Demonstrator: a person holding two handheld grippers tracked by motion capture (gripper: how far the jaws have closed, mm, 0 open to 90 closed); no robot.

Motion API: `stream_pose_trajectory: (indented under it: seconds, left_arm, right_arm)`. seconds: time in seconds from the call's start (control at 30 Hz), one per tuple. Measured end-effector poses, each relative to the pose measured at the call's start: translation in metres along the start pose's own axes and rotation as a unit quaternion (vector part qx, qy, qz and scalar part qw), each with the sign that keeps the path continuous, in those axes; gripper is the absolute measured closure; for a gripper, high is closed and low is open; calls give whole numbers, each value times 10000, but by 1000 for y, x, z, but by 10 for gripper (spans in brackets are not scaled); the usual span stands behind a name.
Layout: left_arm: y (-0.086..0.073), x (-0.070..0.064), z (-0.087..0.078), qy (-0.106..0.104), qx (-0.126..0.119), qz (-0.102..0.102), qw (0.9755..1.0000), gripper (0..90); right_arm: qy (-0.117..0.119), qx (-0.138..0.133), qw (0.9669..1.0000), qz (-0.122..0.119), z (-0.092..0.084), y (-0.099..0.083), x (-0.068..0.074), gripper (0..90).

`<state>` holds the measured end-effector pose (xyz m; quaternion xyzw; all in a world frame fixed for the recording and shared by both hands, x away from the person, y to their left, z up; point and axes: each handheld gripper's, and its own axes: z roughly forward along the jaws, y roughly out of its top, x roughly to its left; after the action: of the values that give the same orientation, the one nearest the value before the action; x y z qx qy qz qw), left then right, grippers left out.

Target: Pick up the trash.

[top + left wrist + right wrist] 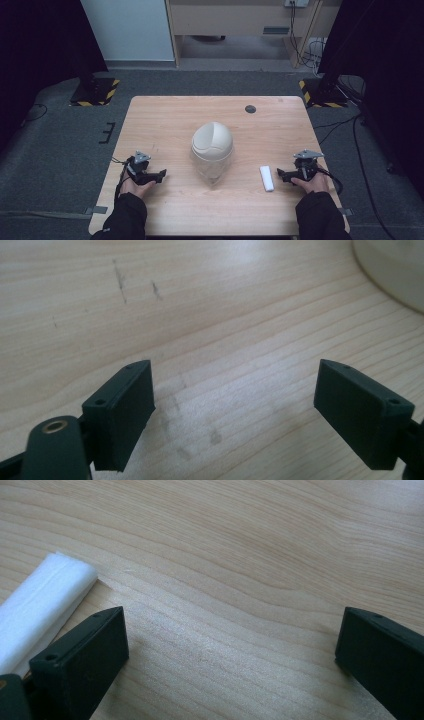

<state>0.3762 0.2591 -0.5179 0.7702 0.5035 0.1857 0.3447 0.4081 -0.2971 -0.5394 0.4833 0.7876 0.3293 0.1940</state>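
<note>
A small bin with a cream domed lid (212, 141) and a clear body stands at the middle of the wooden table (165, 120). Its pale rim (395, 270) shows at the top right of the left gripper view. A folded white packet (266, 178) lies to the bin's right; its end (42, 605) shows at the left of the right gripper view. My left gripper (159, 175) rests on the table left of the bin, open, with bare wood between its jaws. My right gripper (281, 175) sits just right of the white packet, open and holding nothing.
A small dark round disc (250, 109) lies near the table's far edge. Black stands with yellow-striped bases (95, 92) flank the table on grey carpet, and cables (350, 125) trail on the right. Bare wood lies in front of the bin.
</note>
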Motion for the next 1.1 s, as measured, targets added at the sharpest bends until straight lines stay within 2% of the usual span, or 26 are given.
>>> stream_pose_trajectory:
  seconds: [0.13, 0.17, 0.37, 0.4, 0.47, 0.5, 0.63, 0.67, 0.73, 0.77, 0.83, 0.87, 0.9, 0.93, 0.97, 1.07, 1.1]
  left_arm:
    - [4, -3, -4, -46, -192, -9, 9998, 161]
    - [7, -5, -7, -78, -344, -20, 9994, 160]
    - [12, -7, -12, -107, -503, 7, 9987, 174]
    - [15, -8, -15, -186, -640, 7, 9978, 178]
    - [16, -9, -17, -195, -694, 55, 9974, 179]
    - [19, -10, -20, -258, -823, 114, 9962, 179]
    - [25, -14, -28, -379, -1073, 163, 9934, 178]
    - [27, -16, -31, -430, -1182, 181, 9919, 177]
    - [28, -17, -32, -449, -1225, 191, 9913, 172]
    - [32, -20, -36, -476, -1362, 260, 9892, 172]
    - [34, -22, -38, -469, -1422, 308, 9883, 168]
    - [38, -25, -42, -538, -1547, 359, 9858, 167]
    - [40, -26, -44, -609, -1596, 383, 9846, 167]
    - [40, -26, -44, -609, -1596, 383, 9846, 166]
    - [44, -29, -47, -761, -1663, 432, 9822, 167]
    - [47, -33, -49, -839, -1695, 456, 9809, 168]
    - [48, -35, -50, -895, -1725, 475, 9798, 168]
  right_arm:
    - [0, 1, 10000, 2, 0, 0, 0, 7]
    - [-1, 0, 10000, -3, 0, 0, 0, 7]
    - [0, 0, 10000, -2, 0, 0, 0, 7]
    - [-2, 0, 10000, -1, 0, 0, 0, 7]
    - [-1, 0, 10000, -3, 0, 0, 0, 7]
    - [-2, 0, 10000, -2, 0, 0, 0, 7]
    - [-1, 0, 10000, -2, 0, 0, 0, 7]
    - [-1, 0, 10000, -3, 0, 0, 0, 6]
    - [0, 0, 10000, -3, 0, 0, 0, 6]
    - [4, 1, 10000, -9, 0, 0, 0, 7]
    - [5, -2, 10000, -16, 0, 0, 0, 7]
    - [5, -3, 10000, -17, 0, 0, 0, 6]
    - [5, -3, 10000, -16, 0, 0, 0, 6]
    - [5, -3, 10000, -16, 0, 0, 0, 6]
    - [5, -2, 10000, -17, 0, 0, 0, 7]
    - [5, -3, 10000, -16, 0, 0, 0, 6]
    - [5, -3, 10000, -16, 0, 0, 0, 7]
